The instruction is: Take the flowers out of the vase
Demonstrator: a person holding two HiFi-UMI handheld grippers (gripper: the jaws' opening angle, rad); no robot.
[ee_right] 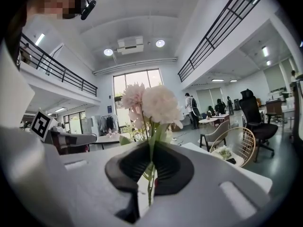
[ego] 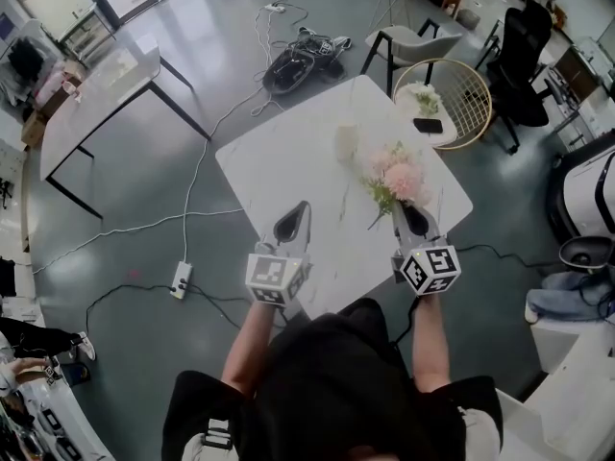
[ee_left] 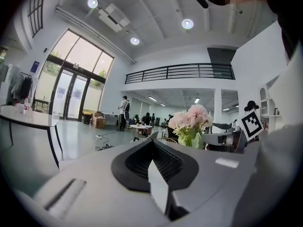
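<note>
A bunch of pale pink flowers [ego: 399, 176] with green stems hangs over the white table [ego: 279, 161], held out of the pale vase [ego: 346, 145], which stands just to its left. My right gripper [ego: 408, 214] is shut on the stems. In the right gripper view the stems [ee_right: 150, 174] run up between the closed jaws of the right gripper [ee_right: 150, 171] to the blooms [ee_right: 151, 103]. My left gripper [ego: 296, 217] hovers over the table's near part, shut and empty. In the left gripper view, past the left gripper [ee_left: 158, 174], the flowers [ee_left: 189, 122] show to the right.
A round wicker side table [ego: 452, 104] with a phone and a small plant stands beyond the table's far right corner. A grey chair [ego: 408, 41] and a black office chair [ego: 519, 56] stand behind. Cables and a power strip [ego: 181, 279] lie on the floor at left.
</note>
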